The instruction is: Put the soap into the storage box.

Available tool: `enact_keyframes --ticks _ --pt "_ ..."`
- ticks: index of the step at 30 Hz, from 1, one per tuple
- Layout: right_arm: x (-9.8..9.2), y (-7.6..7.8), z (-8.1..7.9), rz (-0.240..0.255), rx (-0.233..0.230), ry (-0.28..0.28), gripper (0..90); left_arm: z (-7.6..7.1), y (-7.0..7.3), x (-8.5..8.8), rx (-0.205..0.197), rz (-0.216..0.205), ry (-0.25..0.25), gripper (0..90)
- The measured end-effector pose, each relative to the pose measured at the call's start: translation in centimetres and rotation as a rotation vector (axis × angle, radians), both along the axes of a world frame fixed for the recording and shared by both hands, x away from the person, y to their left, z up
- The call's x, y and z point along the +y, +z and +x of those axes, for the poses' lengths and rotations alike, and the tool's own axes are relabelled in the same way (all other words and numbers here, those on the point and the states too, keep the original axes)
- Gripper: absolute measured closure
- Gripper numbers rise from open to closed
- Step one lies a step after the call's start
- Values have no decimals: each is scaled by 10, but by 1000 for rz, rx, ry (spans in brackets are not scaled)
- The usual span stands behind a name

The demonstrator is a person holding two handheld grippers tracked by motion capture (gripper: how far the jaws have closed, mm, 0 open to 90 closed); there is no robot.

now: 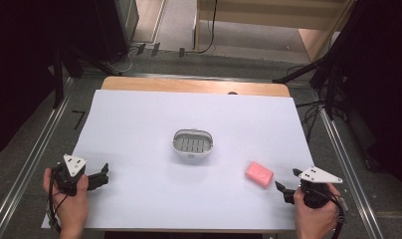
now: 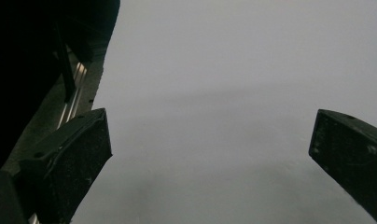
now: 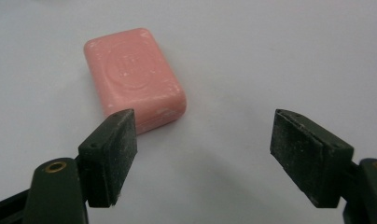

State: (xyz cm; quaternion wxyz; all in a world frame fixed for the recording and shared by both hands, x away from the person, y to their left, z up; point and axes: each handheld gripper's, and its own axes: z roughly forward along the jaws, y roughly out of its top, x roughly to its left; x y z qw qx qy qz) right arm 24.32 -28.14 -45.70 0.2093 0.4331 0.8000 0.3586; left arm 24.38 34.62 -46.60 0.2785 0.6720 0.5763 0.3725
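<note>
White paper [image 1: 139,199] covers your table, and dark curtains hide the room's sides. You have one pink soap bar [image 1: 259,174] lying flat near your right gripper [image 1: 287,183], just ahead of its tips, not touching. One grey soap dish [image 1: 192,143] sits mid-table, well apart. Both your grippers, right and left [image 1: 103,175], stand apart and hold nothing. Your forearms are cut off at the bottom edge.
</note>
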Motion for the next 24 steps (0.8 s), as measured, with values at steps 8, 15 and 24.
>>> enact_keyframes --ticks 8,15,24 --pt "13 9 10 -37 73 112 290 0 0 -2 -1 12 -13 0" --pt "21 12 19 -42 122 178 315 -1 0 -2 -3 13 -22 0" --pt "37 19 32 -86 171 259 326 -1 0 -2 1 18 -21 0"
